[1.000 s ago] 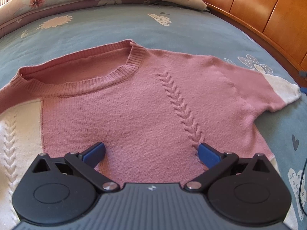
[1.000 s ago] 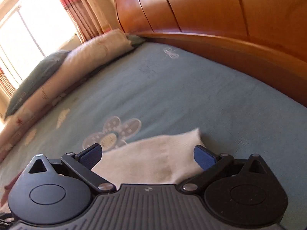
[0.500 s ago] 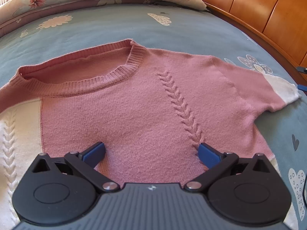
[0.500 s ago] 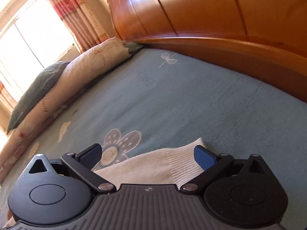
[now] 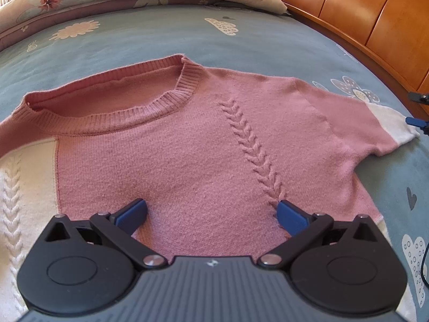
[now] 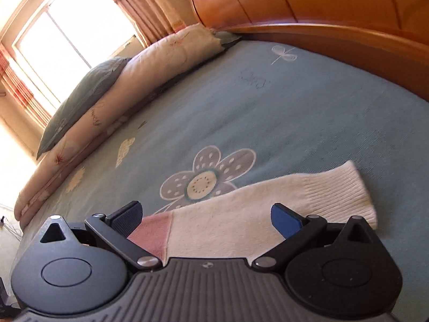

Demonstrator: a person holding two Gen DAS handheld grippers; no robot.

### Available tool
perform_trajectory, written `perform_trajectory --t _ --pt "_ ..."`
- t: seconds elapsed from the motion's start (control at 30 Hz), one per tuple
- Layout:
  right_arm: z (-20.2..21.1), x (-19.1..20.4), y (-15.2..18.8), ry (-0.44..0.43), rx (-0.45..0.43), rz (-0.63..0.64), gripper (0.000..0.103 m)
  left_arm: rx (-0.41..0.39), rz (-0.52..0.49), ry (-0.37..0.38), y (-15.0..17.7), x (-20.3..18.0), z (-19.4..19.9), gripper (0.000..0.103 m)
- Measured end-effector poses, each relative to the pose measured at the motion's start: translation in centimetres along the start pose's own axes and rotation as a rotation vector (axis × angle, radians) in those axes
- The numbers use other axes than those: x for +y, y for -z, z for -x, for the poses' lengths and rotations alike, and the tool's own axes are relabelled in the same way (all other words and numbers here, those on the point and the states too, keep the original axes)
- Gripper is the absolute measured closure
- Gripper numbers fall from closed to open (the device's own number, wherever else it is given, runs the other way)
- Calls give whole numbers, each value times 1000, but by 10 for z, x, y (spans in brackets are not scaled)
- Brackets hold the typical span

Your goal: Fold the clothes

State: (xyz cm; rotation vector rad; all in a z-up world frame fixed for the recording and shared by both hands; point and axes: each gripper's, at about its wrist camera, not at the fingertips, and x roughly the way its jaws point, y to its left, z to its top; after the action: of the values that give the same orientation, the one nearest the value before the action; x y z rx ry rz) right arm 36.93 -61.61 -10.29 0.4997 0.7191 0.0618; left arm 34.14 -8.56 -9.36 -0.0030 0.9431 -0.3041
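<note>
Sweater point(image 5: 187, 145) lies flat, front up, spread across the bed point(image 5: 268, 43), collar at upper left of frame, sleeve point(image 6: 268, 209) stretched out sideways. Left claw point(image 5: 211, 212) spread over the chest, holding nothing. Right claw point(image 6: 205, 216) spread over the sleeve near the white cuff. To fold clean: pinch both sleeve layers, keep the knit flat.

The sweater's point(image 5: 203, 145) near hem is hidden behind the left gripper point(image 5: 211, 213); its left sleeve is cut off by the picture's left edge.
</note>
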Motion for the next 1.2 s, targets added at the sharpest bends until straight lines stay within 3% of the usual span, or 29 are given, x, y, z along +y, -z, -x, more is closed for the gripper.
perform_trajectory --t 0.1,0.23,0.33,0.43,0.7,0.9,1.03,1.2 --pt "-6 7 1 -19 -1 -3 0 4 1 -2 -1 0 -1 1" --pt "6 5 -6 -13 -91 -88 0 4 0 1 0 0 -1 1" --pt "16 11 -3 -23 -90 -50 0 -4 -1 3 1 1 -1 1" --pt "7 13 8 44 -5 12 0 -11 -1 5 2 1 -1 1" --pt "-5 28 17 155 3 92 0 -8 -9 5 2 1 -2 1" --pt "-26 60 38 324 37 363 0 -11 -10 5 2 1 -2 1" --pt "-22 68 34 361 48 320 0 -9 -11 10 2 2 -2 1" --pt "-16 100 47 246 45 345 0 -12 -13 9 2 1 -1 1"
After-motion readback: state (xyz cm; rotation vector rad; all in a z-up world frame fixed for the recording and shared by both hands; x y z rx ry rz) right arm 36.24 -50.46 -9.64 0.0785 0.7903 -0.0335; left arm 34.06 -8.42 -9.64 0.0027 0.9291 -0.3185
